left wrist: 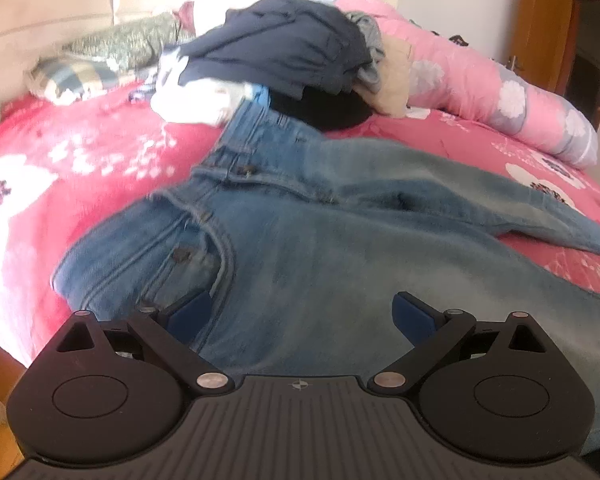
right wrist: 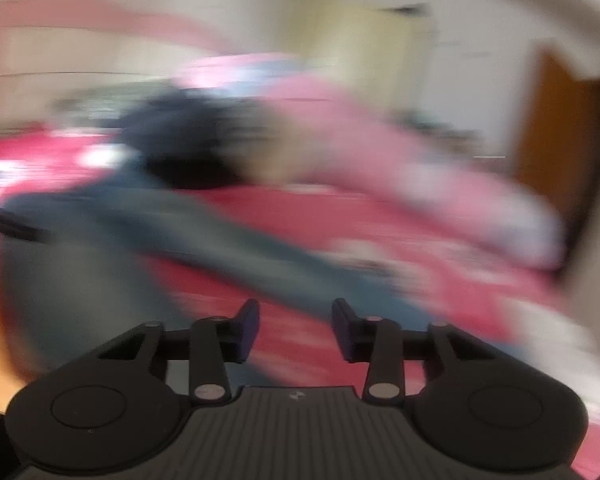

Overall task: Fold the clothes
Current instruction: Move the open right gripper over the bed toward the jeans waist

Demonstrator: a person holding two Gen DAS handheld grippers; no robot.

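While one pair of blue jeans [left wrist: 300, 232] lies spread across the middle of the bed [left wrist: 84, 152], its waistband points toward the far edge and one leg trails off toward the right edge. Its upper leg and hip sit under the left gripper [left wrist: 300, 312], whose jaws stand wide above the denim with nothing pinched. Over the red sheet near the trailing leg, the right gripper [right wrist: 295, 326] shows jaws partly apart and empty; that view is heavily blurred.

Beyond the waistband sits one heap of unfolded clothes [left wrist: 292, 52], touching the jeans; a dark navy garment tops it, and white, grey and beige pieces show beneath, too tangled to count surely. One pink floral quilt [left wrist: 480, 84] is bundled along the far right edge, and one checked pillow [left wrist: 72, 78] rests by the headboard.

Likely risks: a fold could drag the heap along, since the waistband runs under it, and wide jaws may catch only one denim layer, leaving a skewed crease.
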